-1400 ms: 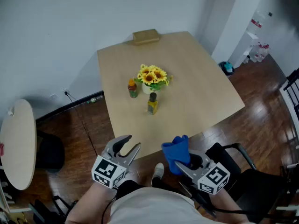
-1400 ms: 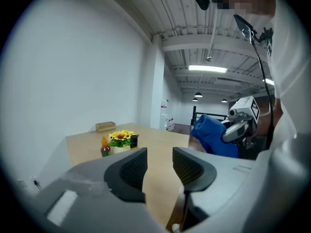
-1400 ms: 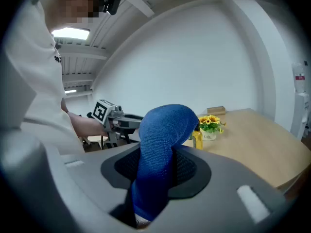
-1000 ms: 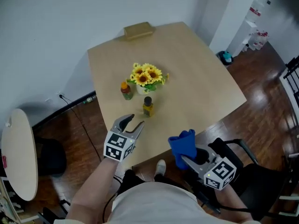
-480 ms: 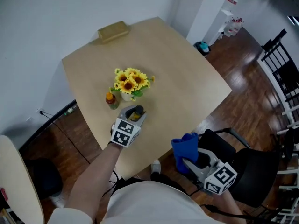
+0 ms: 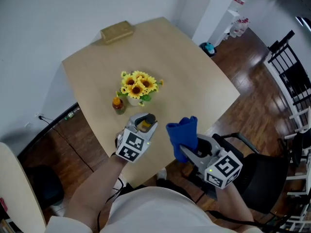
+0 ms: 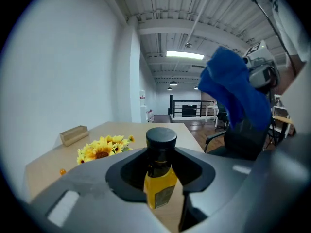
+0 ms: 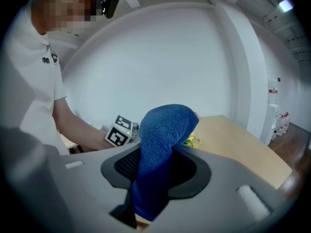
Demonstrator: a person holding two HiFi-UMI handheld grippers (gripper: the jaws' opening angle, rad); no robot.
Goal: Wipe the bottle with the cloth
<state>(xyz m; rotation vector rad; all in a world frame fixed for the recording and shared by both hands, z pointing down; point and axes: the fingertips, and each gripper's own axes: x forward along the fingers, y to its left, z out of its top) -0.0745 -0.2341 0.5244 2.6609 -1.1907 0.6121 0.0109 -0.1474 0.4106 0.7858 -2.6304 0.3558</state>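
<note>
A small yellow bottle [image 6: 145, 125] with a black cap [image 7: 161, 137] sits between the jaws of my left gripper [image 6: 144, 123], which is shut on it above the near part of the table [image 6: 194, 81]. Whether the bottle rests on the table I cannot tell. In the left gripper view the bottle [image 7: 159, 187] fills the middle of the left gripper [image 7: 160, 178]. My right gripper [image 6: 187, 152] is shut on a blue cloth [image 6: 182, 132], which stands up from its jaws just right of the bottle. The cloth [image 8: 163, 149] hides most of the right gripper [image 8: 155, 174].
A vase of yellow sunflowers [image 6: 137, 85] stands mid-table, with an orange-capped bottle [image 6: 118, 105] at its left. A wooden block [image 6: 116, 31] lies at the far edge. A black chair [image 6: 262, 178] is at my right, and black railings [image 6: 291, 76] stand further off.
The left gripper has shut on the yellow bottle and drawn back slightly toward me. The right gripper has brought the blue cloth up and left, close beside the bottle.
</note>
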